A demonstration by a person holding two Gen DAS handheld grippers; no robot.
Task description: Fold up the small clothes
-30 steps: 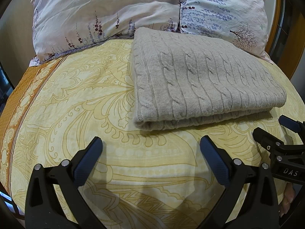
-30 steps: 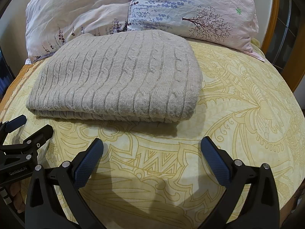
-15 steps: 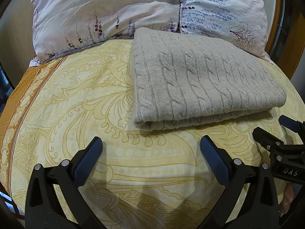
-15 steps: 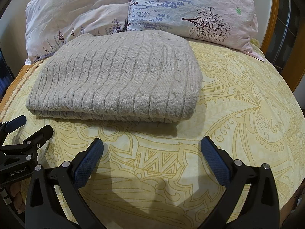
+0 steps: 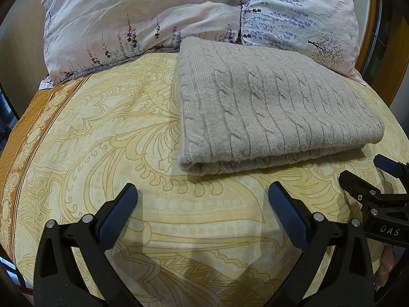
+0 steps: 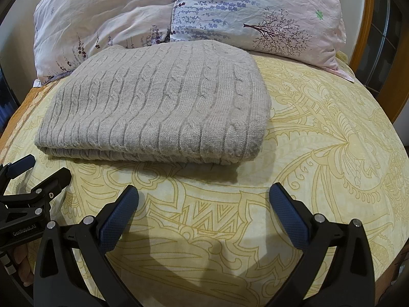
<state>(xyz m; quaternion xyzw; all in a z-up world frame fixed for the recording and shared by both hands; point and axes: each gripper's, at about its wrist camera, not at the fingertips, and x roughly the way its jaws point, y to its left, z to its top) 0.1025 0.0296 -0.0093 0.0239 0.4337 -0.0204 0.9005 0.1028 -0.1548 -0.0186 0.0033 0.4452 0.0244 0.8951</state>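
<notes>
We hold both tongs spread wide and empty above the bed (image 5: 102, 133): left tongs (image 5: 202, 199), right tongs (image 6: 204, 199). The folded grey sweater (image 5: 268, 107) lies on the yellow sheet, just before the pillows (image 5: 153, 12).

Grey cable-knit sweater (image 5: 268, 112), yellow paisley-patterned bedsheet (image 5: 102, 140), pale floral pillows (image 5: 143, 18), blue-padded black hand-held grippers.
</notes>
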